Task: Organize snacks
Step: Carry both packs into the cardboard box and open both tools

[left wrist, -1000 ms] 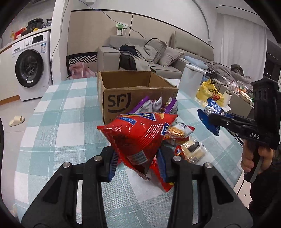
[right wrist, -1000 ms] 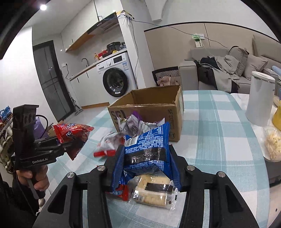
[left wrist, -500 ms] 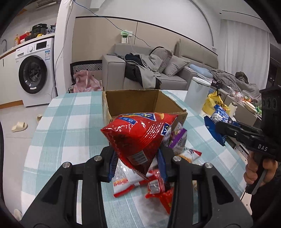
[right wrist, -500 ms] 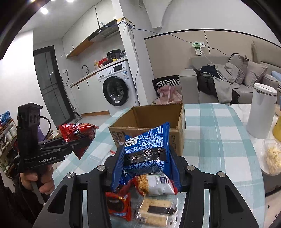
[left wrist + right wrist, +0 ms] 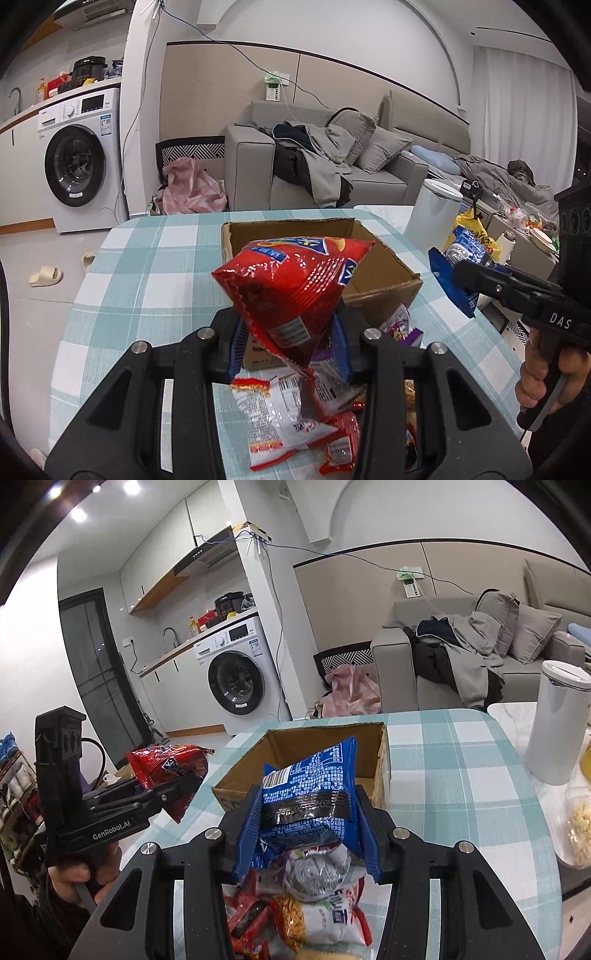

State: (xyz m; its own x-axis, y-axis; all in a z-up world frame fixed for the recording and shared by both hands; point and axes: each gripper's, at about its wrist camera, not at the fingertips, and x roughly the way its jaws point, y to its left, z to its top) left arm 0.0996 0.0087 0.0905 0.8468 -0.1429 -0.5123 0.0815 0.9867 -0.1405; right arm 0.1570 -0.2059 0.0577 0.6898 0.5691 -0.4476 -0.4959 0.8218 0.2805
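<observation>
Left tongs (image 5: 291, 343) are clamped on a red snack bag (image 5: 295, 284), pinching its lower corner; the rest of the bag sticks up toward 12 o'clock, off the table and in front of the cardboard box (image 5: 384, 269). Right tongs (image 5: 306, 834) grip a blue snack bag (image 5: 310, 786) the same way, pads squeezing its lower part, top of the bag rising at 12 w/ the box (image 5: 306, 746) right behind it. Box is open-topped and sits on the checked tablecloth (image 5: 147, 266).

In the left wrist view the right tongs (image 5: 448, 273) show at 3 o'clock w/ the blue bag (image 5: 461, 254) at the tip, a hand (image 5: 546, 376) on the grip. In the right wrist view the left tongs (image 5: 184, 782) show at 9 o'clock carrying the red bag (image 5: 166, 771).

Loose snack packets (image 5: 314, 908) lie on the table at 6 o'clock under the right tongs, near the box's front. White canister (image 5: 554, 723) stands at 3 o'clock, well apart from the box.
</observation>
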